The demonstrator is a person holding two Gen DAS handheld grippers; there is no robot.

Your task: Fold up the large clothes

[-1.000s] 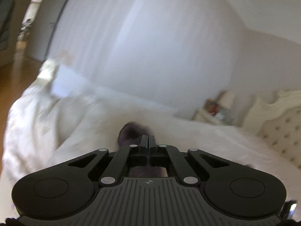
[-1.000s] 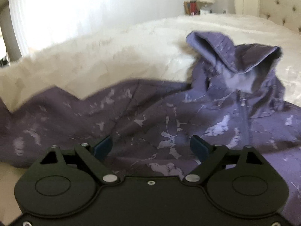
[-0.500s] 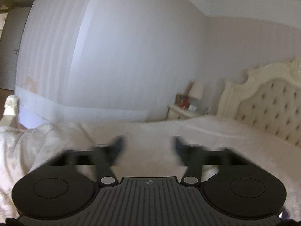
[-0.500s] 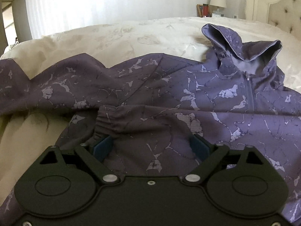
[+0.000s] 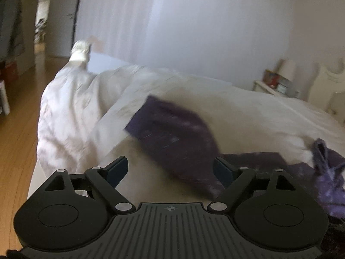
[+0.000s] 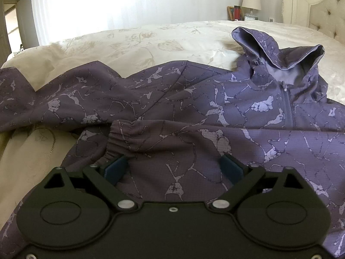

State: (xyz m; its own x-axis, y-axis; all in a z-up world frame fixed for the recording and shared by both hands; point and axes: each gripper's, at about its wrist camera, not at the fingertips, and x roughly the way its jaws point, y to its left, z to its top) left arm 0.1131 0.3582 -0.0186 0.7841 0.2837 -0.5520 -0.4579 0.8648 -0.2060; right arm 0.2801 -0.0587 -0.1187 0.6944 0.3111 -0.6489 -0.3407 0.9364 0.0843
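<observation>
Jacket (image 6: 215, 112), purple with pale crackle print, lies spread on the cream bedspread (image 6: 138, 41), zipper side up. Hood (image 6: 278, 49) stands open at the far right, toward the headboard (image 6: 323, 6). One sleeve is folded across the body, its elastic cuff (image 6: 120, 138) lying just beyond the right gripper (image 6: 173, 166). Other sleeve (image 6: 19, 99) stretches off to the far left over the bed edge.

Right gripper: released, fingers spread wide, hovering low over the jacket's near body panel, holding nothing. Can't tell if the pads touch the fabric.

Left gripper (image 5: 170, 170): also released, fingers wide apart, nothing between them. In its view, motion-blurred, a sleeve (image 5: 172, 138) lies on the bedspread (image 5: 258, 112) just beyond the fingers; hood (image 5: 325, 164) shows at right. Nightstand (image 5: 273, 86) with lamp (image 5: 286, 69) far right, wood floor (image 5: 15, 151) left.
</observation>
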